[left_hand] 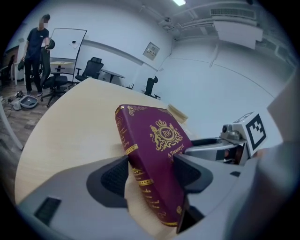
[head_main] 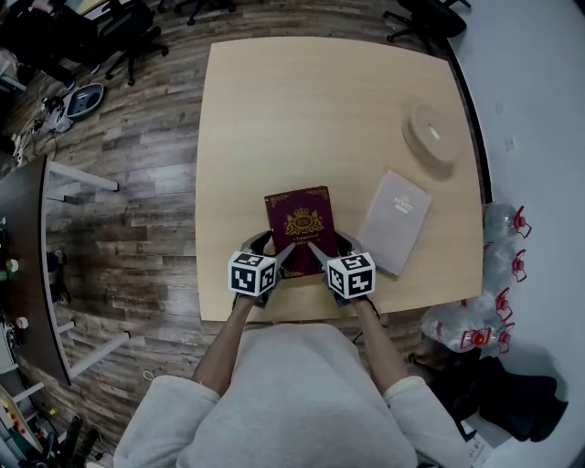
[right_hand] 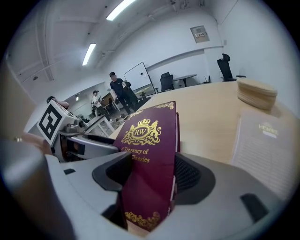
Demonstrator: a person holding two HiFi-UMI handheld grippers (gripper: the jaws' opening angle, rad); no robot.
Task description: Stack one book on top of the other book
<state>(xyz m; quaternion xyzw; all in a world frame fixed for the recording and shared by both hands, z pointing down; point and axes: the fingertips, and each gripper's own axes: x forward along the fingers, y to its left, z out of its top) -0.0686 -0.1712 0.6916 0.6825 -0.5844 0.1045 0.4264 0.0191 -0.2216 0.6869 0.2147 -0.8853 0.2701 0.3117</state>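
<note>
At the near edge of the tabletop (head_main: 274,119), the book (head_main: 300,218) is held at both near corners: the left tool (head_main: 274,249) clamps the left one, the right tool (head_main: 326,248) the right one. The book's near end appears raised off the surface. The second book (head_main: 395,221) lies flat to its right, apart from it. Behind that, toward the far right corner, rests a round block (head_main: 431,134). Bottles (head_main: 498,274) sit on the floor beyond the right edge.

Bright, even light from ceiling strip lights (right_hand: 121,8); soft shadows; both gripper views bulge fisheye-style, with dark, blurred edges.
</note>
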